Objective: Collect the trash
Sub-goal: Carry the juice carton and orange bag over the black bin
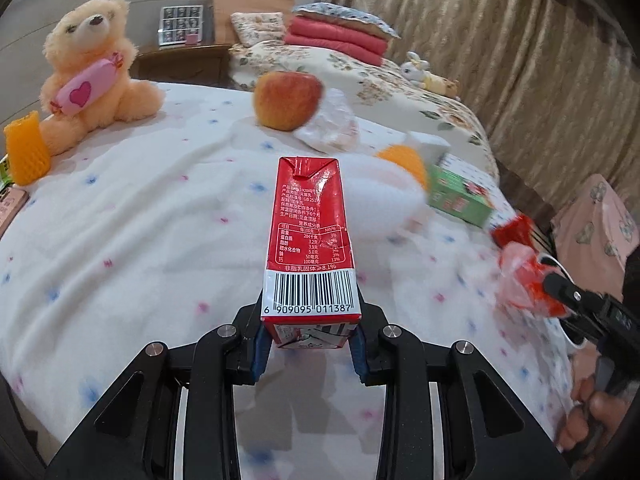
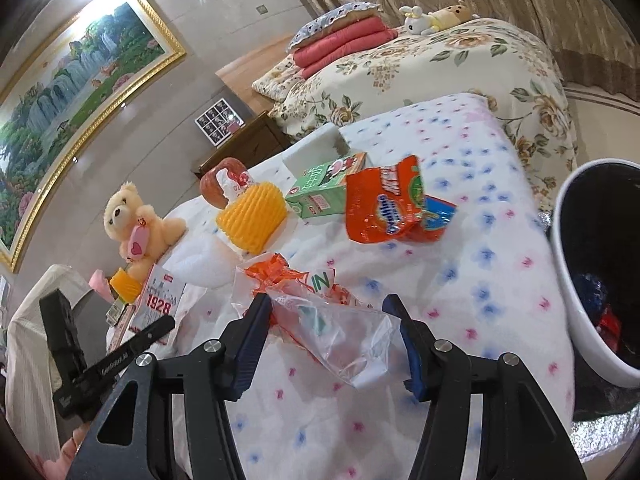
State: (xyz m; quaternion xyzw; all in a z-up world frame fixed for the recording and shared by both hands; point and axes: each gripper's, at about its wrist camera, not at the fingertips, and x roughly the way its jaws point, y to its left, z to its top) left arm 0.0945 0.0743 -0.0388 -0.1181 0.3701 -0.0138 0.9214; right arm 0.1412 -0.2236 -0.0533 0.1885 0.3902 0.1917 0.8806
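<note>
Milk carton (image 1: 310,236): centre frame, above the bed; stiff, probably light, left gripper (image 1: 310,350) jaws pinching its base.
Plastic wrapper (image 2: 320,320): lower centre; limp, slippery, right gripper (image 2: 332,340) jaws half-spread around it; grip unclear.

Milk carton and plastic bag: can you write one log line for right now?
left hand-held gripper: holding milk carton | right hand-held gripper: holding plastic bag | bin: right of bed

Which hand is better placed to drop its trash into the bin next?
Right, probably. Its tongs grip the clear plastic wrapper with orange print, and the white round bin with a black liner stands just beside them. The left tongs hold the red milk carton, with no bin in their view.
</note>
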